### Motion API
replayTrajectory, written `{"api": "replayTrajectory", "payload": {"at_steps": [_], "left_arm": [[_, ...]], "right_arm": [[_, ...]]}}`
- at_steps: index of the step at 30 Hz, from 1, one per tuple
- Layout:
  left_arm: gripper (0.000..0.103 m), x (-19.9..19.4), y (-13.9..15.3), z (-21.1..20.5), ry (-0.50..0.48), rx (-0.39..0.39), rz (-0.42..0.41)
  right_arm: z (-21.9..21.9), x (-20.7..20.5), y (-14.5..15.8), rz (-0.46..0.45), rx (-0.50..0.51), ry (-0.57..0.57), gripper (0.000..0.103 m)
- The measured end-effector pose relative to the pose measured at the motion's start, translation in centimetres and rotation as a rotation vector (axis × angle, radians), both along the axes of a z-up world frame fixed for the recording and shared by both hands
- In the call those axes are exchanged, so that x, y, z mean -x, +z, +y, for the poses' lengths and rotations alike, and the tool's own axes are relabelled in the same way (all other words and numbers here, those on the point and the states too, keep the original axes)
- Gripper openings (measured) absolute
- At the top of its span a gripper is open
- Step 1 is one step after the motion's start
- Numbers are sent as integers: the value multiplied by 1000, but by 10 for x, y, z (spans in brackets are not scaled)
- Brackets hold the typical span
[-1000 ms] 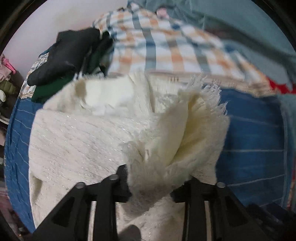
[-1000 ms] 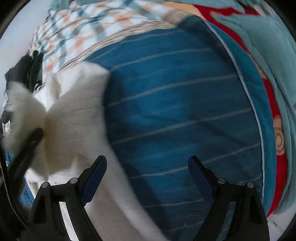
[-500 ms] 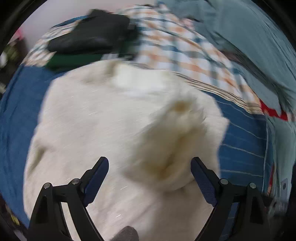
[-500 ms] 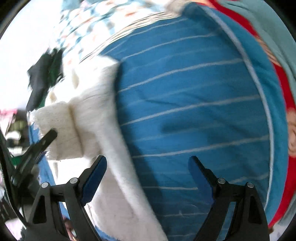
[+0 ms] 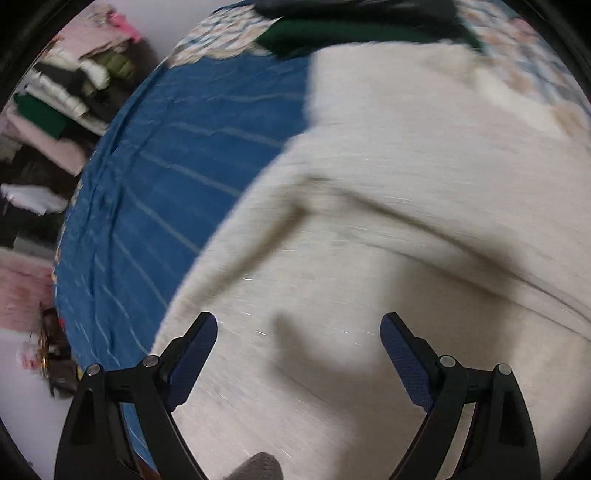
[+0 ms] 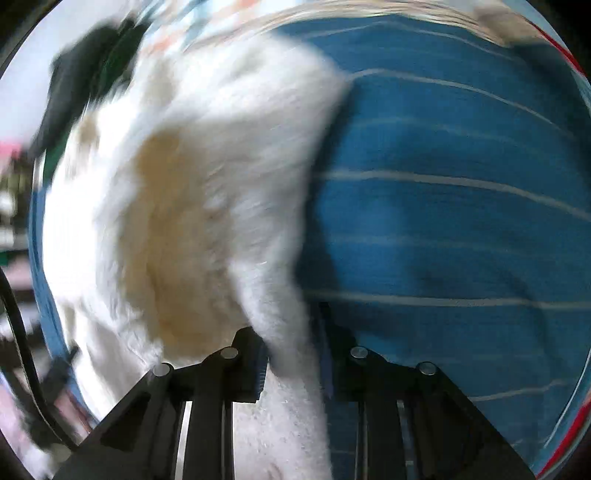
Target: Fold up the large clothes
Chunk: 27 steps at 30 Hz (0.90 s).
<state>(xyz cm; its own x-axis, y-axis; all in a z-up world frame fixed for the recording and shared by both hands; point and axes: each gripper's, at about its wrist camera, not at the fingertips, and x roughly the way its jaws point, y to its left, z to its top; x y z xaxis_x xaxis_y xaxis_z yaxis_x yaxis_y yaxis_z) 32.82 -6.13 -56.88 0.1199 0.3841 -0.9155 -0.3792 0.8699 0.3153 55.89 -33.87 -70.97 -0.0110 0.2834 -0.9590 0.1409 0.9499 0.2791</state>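
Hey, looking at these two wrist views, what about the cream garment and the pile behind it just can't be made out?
- Left wrist view: cream garment smeared by motion blur; knit and folds unreadable.
- Left wrist view: dark clothes cut off by the top edge.
- Right wrist view: right hand-held gripper closing with a fold between; its pads hidden by fabric.
- Garment's type: unclear in both.

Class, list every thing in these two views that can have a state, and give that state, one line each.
Cream garment: partly folded, lying on the bed.
Left gripper: open, empty, above the garment.
Right gripper: closing on the garment's edge.
Blue striped sheet: spread flat.
Dark clothes: piled.
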Motion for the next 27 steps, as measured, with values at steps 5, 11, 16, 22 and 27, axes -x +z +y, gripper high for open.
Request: {"api": "replayTrajectory", "payload": {"at_steps": [5, 11, 16, 22, 27], "left_arm": [[93, -10, -34, 35, 55, 1, 54], [103, -21, -47, 45, 10, 35, -12], [103, -19, -44, 53, 0, 126, -34], [103, -9, 5, 46, 10, 76, -55], [103, -32, 56, 33, -8, 18, -164]], "right_arm": [[-34, 13, -20, 84, -19, -137, 27], [-51, 34, 20, 112, -5, -245, 55], [-60, 54, 59, -20, -166, -324, 57], [-27, 14, 70, -116, -273, -262, 63], [20, -12, 113, -291, 41, -109, 39]]}}
